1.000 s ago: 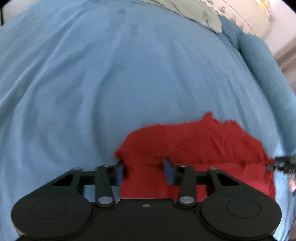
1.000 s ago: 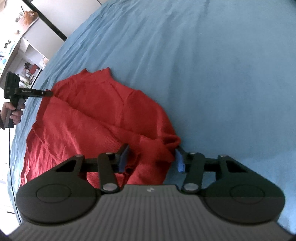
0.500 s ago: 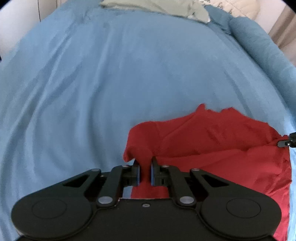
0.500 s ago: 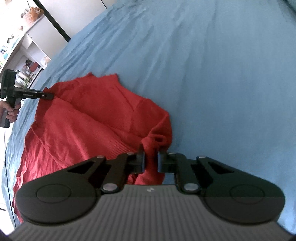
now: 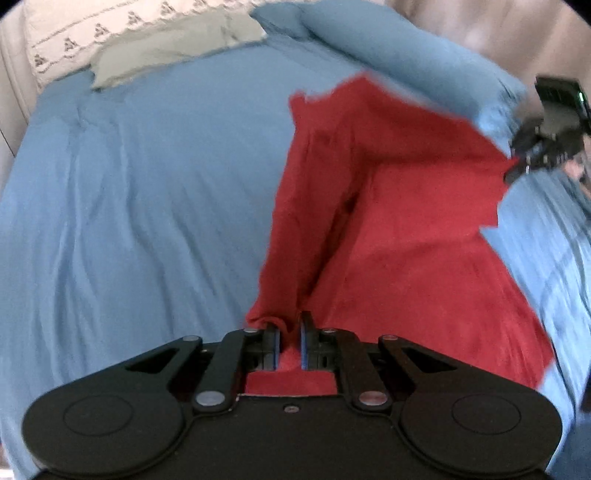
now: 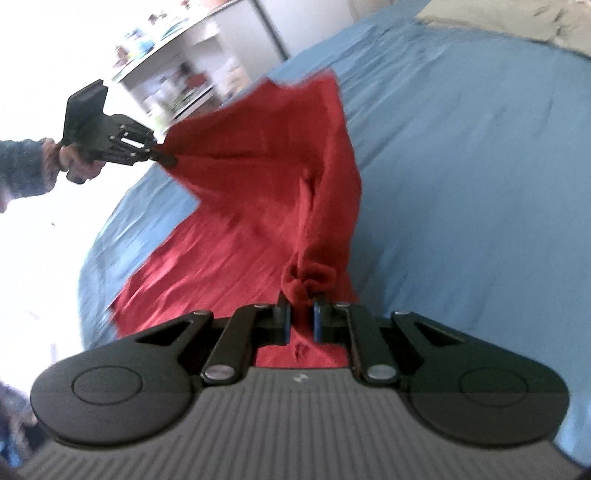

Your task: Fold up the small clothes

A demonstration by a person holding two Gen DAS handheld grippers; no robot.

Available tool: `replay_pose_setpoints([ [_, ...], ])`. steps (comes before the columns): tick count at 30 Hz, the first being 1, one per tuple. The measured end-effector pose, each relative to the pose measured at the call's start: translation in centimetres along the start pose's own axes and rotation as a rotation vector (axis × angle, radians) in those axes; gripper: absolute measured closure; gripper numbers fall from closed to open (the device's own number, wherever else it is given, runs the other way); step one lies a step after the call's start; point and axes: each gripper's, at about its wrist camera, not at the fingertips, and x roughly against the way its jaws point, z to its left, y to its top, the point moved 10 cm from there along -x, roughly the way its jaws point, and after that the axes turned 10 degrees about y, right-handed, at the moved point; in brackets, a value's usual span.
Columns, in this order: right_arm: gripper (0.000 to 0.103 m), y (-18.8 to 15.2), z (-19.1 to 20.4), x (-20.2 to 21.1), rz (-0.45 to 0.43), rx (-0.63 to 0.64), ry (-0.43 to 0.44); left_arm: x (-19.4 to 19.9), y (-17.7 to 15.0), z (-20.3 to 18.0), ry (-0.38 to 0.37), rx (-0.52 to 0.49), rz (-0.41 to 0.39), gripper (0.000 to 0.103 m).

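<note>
A red knit garment [image 5: 399, 221] hangs stretched between my two grippers above the blue bed cover [image 5: 147, 184]. My left gripper [image 5: 289, 345] is shut on one bunched corner of it. My right gripper [image 6: 301, 321] is shut on the other corner, a rolled lump of red cloth [image 6: 308, 278]. In the right wrist view the left gripper [image 6: 162, 157] shows at the far left, pinching the garment [image 6: 258, 184]. In the left wrist view the right gripper [image 5: 517, 171] shows at the far right edge. The garment's lower part trails down toward the bed.
A grey-beige cloth [image 5: 166, 55] and a white patterned pillow [image 5: 92, 33] lie at the head of the bed. A blue pillow [image 5: 388, 48] lies behind the garment. White shelves [image 6: 177, 70] stand beyond the bed's edge.
Both grippers closed on the garment's corners and have lifted it off the bed. The cloth now hangs stretched between them; both views have swung upward.
</note>
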Motion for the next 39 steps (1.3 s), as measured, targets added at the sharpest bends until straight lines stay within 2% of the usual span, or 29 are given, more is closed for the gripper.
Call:
replay_pose_setpoints([
  [3, 0.078, -4.3, 3.0, -0.2, 0.057, -0.045, 0.041, 1.1, -5.7, -1.3, -0.009, 0.003, 0.078, 0.093],
  [7, 0.078, -10.5, 5.2, -2.4, 0.154, -0.101, 0.073, -0.7, -11.5, -2.9, -0.011, 0.034, 0.147, 0.093],
  [11, 0.077, -15.3, 6.2, -5.8, 0.250, -0.074, 0.059, -3.6, -15.0, -4.5, 0.038, -0.013, 0.163, 0.091],
  [14, 0.072, -17.1, 6.7, -6.8, 0.309, -0.018, 0.012, -4.0, -16.2, -4.9, 0.056, -0.025, 0.170, 0.079],
  [15, 0.068, -17.3, 7.0, -6.7, 0.325, -0.004, -0.003, -3.8, -16.3, -5.2, 0.052, -0.024, 0.180, 0.066],
  [16, 0.055, -17.3, 7.5, -6.4, 0.343, 0.002, -0.001, -3.3, -16.2, -5.4, 0.042, -0.022, 0.186, 0.056],
  [17, 0.042, -17.3, 7.5, -5.6, 0.348, 0.002, 0.005, -2.2, -16.5, -5.7, 0.034, -0.013, 0.182, 0.051],
  [19, 0.028, -16.9, 7.8, -3.8, 0.358, -0.004, -0.001, 0.2, -15.8, -6.2, 0.012, 0.002, 0.167, 0.034],
  [21, 0.026, -16.3, 8.4, -2.3, 0.374, 0.003, -0.021, 2.5, -14.1, -6.1, 0.008, 0.026, 0.148, 0.033],
  [23, 0.026, -15.1, 9.5, -1.1, 0.368, 0.014, -0.034, 4.4, -12.6, -6.2, -0.027, 0.023, 0.128, 0.030],
  [25, 0.026, -12.4, 10.2, 0.2, 0.276, 0.048, -0.063, 5.5, -9.9, -6.9, -0.017, -0.011, 0.076, 0.019],
  [26, 0.026, -10.5, 10.5, 0.3, 0.222, 0.063, -0.070, 5.7, -8.4, -7.3, -0.013, -0.028, 0.039, 0.018],
  [28, 0.026, -6.8, 10.6, -0.8, 0.140, 0.082, -0.067, 4.9, -5.2, -8.1, -0.034, -0.057, -0.024, 0.018],
  [31, 0.027, -3.1, 9.5, -4.7, 0.093, 0.126, -0.051, 0.3, -2.4, -8.8, -0.058, -0.058, -0.003, 0.020],
  [32, 0.029, -2.6, 9.2, -6.4, 0.095, 0.134, -0.046, -1.3, -2.0, -9.0, -0.073, -0.049, 0.011, 0.022],
  [34, 0.035, -2.3, 7.8, -9.1, 0.103, 0.119, -0.031, -4.1, -1.4, -9.2, -0.103, -0.029, 0.037, 0.033],
  [35, 0.042, -2.4, 6.7, -10.0, 0.111, 0.106, -0.031, -5.3, -1.3, -9.3, -0.111, -0.022, 0.046, 0.035],
  [37, 0.047, -2.7, 4.7, -11.9, 0.126, 0.079, -0.033, -6.8, -1.3, -9.5, -0.129, -0.011, 0.062, 0.039],
  [39, 0.047, -2.9, 3.7, -13.2, 0.142, 0.054, -0.029, -7.7, -1.4, -9.9, -0.151, -0.014, 0.081, 0.042],
])
